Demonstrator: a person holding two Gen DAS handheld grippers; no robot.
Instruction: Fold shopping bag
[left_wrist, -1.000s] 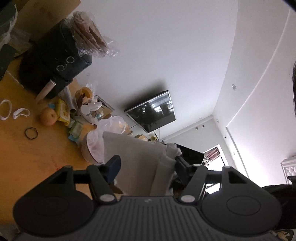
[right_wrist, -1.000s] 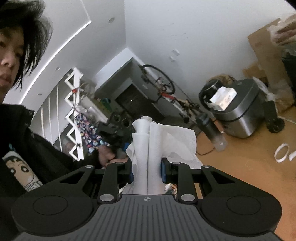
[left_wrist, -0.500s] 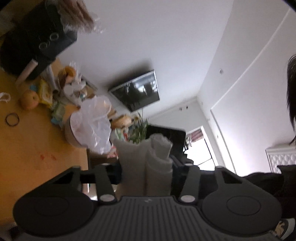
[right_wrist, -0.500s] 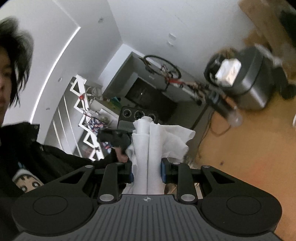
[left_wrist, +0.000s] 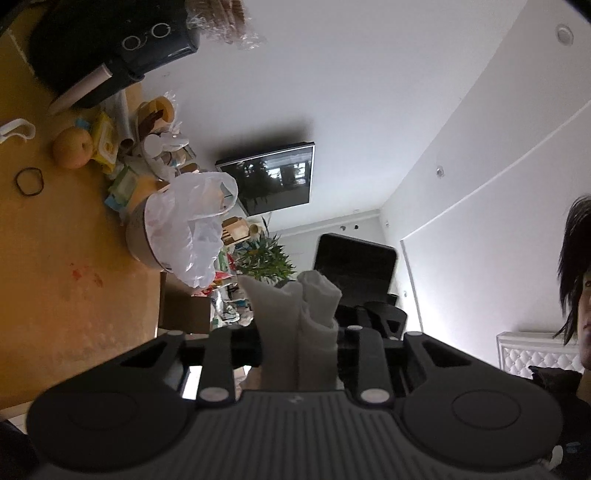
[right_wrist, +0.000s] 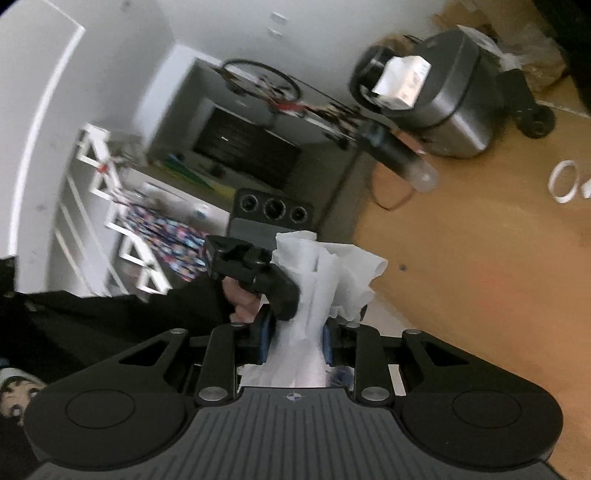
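The shopping bag is white and bunched into a narrow roll. In the left wrist view the bag (left_wrist: 314, 295) stands up between the fingers of my left gripper (left_wrist: 299, 339), which is shut on it. In the right wrist view my right gripper (right_wrist: 296, 332) is shut on the bag (right_wrist: 332, 273), with its blue pads pressing both sides. The left gripper (right_wrist: 255, 273), held by a hand, sits right against the bag's left side there. Both grippers are lifted off the wooden table (right_wrist: 480, 277).
On the table (left_wrist: 55, 258) are a black air fryer (left_wrist: 110, 48), a yellow fruit (left_wrist: 72, 147), a black rubber band (left_wrist: 29, 181) and a clear plastic bag over a round tub (left_wrist: 188, 221). A rice cooker (right_wrist: 443, 92), a bottle (right_wrist: 399, 158) and a white loop (right_wrist: 563, 181) lie further off.
My left gripper went from wide open around the bag to shut on it. Both cameras swung, and the left gripper now sits much closer to the right one.
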